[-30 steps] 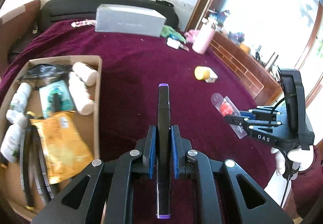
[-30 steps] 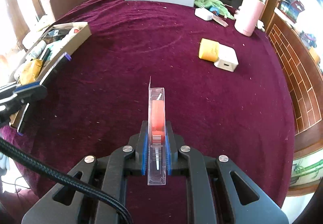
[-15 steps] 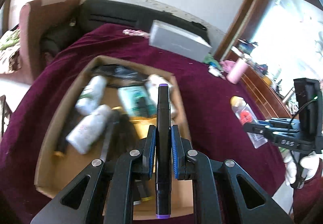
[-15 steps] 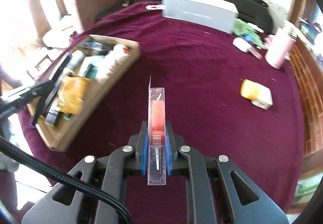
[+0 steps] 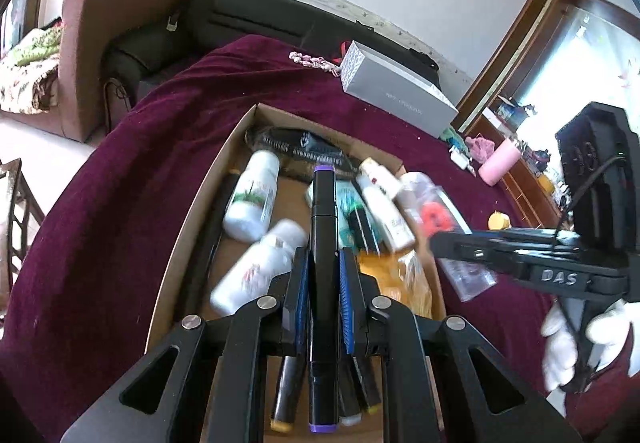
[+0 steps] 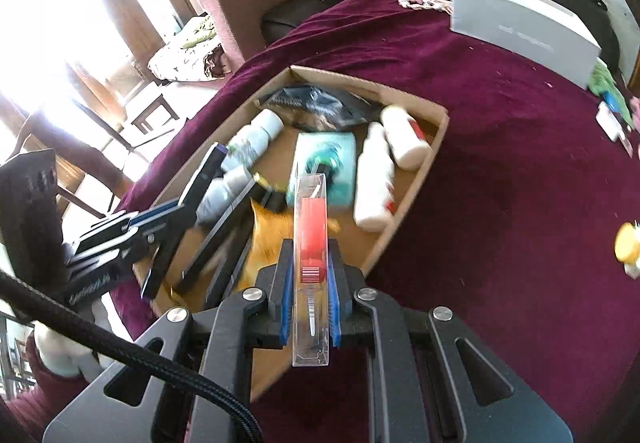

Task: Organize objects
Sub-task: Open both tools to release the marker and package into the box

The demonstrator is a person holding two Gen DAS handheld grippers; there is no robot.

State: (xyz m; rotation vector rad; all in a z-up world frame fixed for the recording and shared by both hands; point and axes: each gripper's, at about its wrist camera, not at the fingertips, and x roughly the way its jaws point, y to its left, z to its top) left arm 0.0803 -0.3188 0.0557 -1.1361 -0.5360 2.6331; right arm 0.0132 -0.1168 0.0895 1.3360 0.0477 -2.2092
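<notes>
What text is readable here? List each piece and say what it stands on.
"DAS": on the side of the right gripper, seen from the left wrist camera.
Grey box: a line of print on its side, too blurred to read.
White bottles in the cardboard box: labels too blurred to read.
Clear packet in the right gripper: a barcode only, no legible words.

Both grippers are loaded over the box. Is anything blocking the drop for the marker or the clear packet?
No lid or cover on the cardboard box. The floor is crowded though: white bottles and markers lie under the black marker, an orange pouch under the clear packet.
</notes>
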